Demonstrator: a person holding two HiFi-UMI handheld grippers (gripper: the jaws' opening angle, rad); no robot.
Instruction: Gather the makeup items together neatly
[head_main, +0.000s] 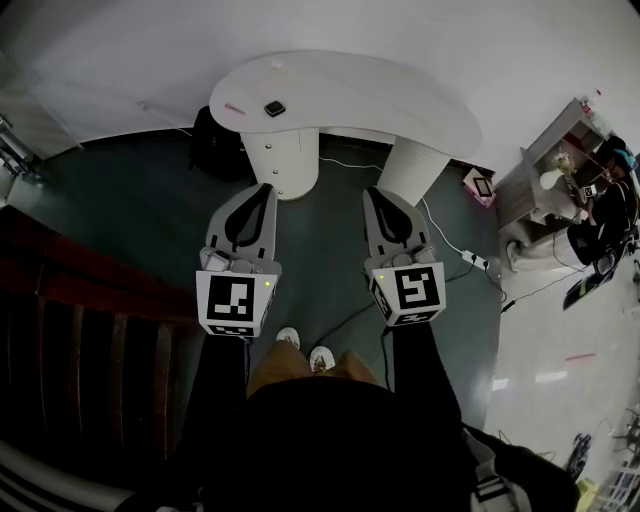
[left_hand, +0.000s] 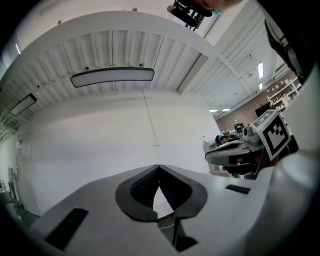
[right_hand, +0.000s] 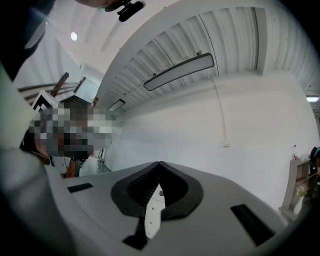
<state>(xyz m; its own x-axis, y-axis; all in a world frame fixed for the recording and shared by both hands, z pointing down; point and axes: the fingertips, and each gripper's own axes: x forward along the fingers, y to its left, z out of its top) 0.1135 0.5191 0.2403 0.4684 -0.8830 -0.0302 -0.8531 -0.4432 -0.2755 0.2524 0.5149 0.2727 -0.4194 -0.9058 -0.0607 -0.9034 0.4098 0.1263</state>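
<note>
Table (head_main: 400, 95) ahead of you | small dark item (head_main: 274, 108) on its left part, flat item (head_main: 235, 110) just left of it | bag (head_main: 213, 150) on the floor (head_main: 330, 250), left of the left table leg (head_main: 283, 160) | your left gripper (head_main: 262, 190) and right gripper (head_main: 374, 193) side by side before the table | power strip (head_main: 472, 259) on the floor at your right | shelf unit (head_main: 535, 175) far right

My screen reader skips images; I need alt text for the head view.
A person holds the left claw and right claw, both shut, side by side over a dark floor, pointing toward a white curved table with a small dark object on it.
</note>
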